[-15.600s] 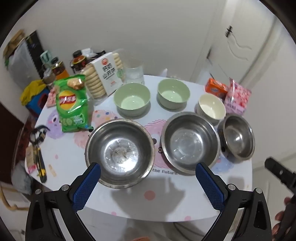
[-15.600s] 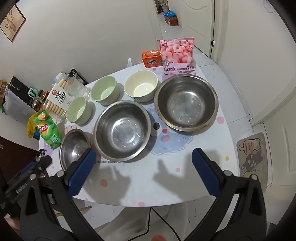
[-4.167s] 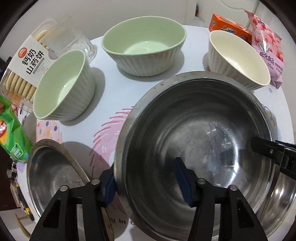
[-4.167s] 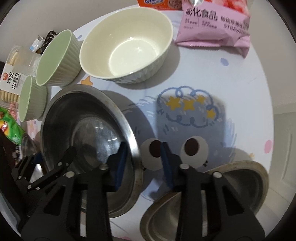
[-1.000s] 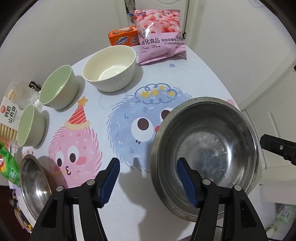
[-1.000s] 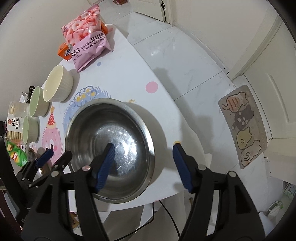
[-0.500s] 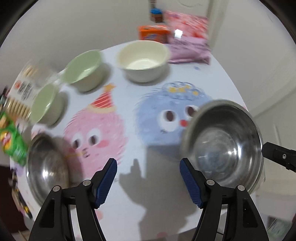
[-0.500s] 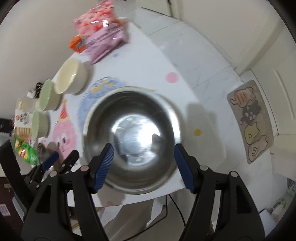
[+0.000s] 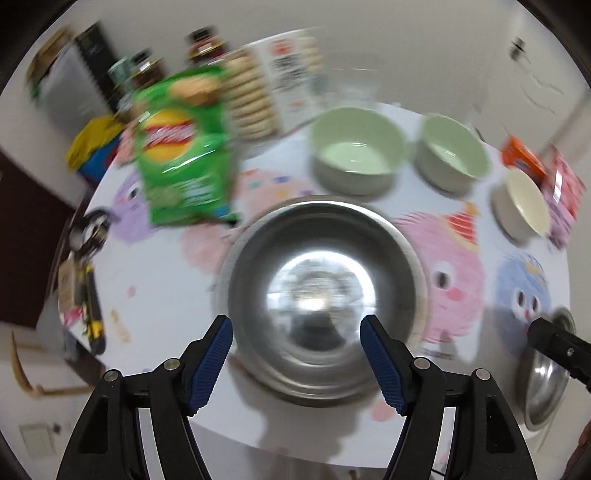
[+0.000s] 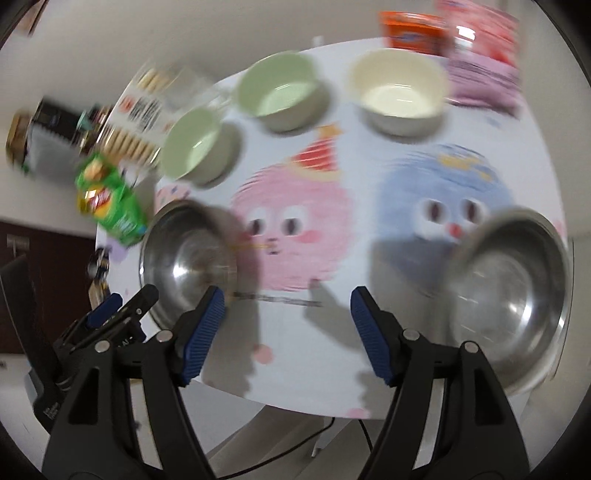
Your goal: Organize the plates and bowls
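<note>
A small steel bowl (image 9: 321, 291) stands near the table's front edge, straight below my left gripper (image 9: 295, 325), which hovers open above it and holds nothing. The large steel bowl (image 10: 513, 295) rests at the table's right edge, right of my right gripper (image 10: 286, 295), also open and empty over the pink monster print. In the right wrist view the small steel bowl (image 10: 188, 258) lies left of the right gripper, with the left gripper (image 10: 110, 314) beside it. Two green bowls (image 9: 354, 155) (image 9: 452, 155) and a cream bowl (image 9: 522, 206) line the back. Both views are motion-blurred.
A green chips bag (image 9: 181, 147) and a biscuit pack (image 9: 269, 92) stand at the back left, with jars behind them. An orange box (image 10: 413, 26) and a pink snack bag (image 10: 484, 55) sit at the back right. Tools (image 9: 85, 266) lie at the table's (image 9: 155, 295) left edge.
Both grippers have swung left, away from the large steel bowl, which stays at the table's right edge. The left one now hangs over the small steel bowl. Both views have rolled.
</note>
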Motion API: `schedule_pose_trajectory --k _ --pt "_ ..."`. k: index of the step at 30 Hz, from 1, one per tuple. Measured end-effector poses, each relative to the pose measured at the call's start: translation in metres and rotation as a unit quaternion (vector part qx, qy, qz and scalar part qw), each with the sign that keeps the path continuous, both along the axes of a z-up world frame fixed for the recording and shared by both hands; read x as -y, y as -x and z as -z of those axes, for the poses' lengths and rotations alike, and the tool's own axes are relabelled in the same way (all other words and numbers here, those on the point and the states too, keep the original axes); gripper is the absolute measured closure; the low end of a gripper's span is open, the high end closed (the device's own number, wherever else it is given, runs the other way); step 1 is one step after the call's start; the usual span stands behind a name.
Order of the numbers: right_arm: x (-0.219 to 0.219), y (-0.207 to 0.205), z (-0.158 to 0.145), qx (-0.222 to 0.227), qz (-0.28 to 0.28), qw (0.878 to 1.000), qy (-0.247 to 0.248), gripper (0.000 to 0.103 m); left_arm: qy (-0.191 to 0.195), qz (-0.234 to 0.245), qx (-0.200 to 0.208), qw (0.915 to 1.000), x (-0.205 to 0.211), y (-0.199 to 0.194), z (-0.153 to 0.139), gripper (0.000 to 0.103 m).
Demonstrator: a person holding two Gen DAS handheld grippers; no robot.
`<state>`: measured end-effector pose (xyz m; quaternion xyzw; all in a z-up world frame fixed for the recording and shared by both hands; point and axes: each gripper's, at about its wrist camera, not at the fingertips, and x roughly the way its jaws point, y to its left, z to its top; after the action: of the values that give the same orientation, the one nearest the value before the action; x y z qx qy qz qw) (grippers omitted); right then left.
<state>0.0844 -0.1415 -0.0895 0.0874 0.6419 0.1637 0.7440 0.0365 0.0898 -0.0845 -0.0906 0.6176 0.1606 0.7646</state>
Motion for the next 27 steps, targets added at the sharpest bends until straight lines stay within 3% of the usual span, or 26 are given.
schedule_pose_trajectory --k 5,11,22,27 --pt "-0.053 -0.004 0.013 -0.01 -0.047 0.999 0.011 0.031 0.003 -0.035 -0.002 0.9994 -0.047 0.013 0.009 0.03" --pt "-0.085 -0.004 0.026 -0.022 -0.065 0.997 0.034 0.031 0.007 -0.038 -0.001 0.9993 -0.067 0.016 0.017 0.03" --pt "-0.087 -0.018 0.06 -0.032 -0.059 0.996 0.059 0.031 0.011 -0.002 -0.01 0.9999 -0.056 0.005 0.051 0.03" --pt "-0.084 -0.022 0.082 -0.062 -0.046 0.996 0.05 0.031 0.004 0.016 -0.019 0.9997 -0.053 -0.003 0.066 0.03"
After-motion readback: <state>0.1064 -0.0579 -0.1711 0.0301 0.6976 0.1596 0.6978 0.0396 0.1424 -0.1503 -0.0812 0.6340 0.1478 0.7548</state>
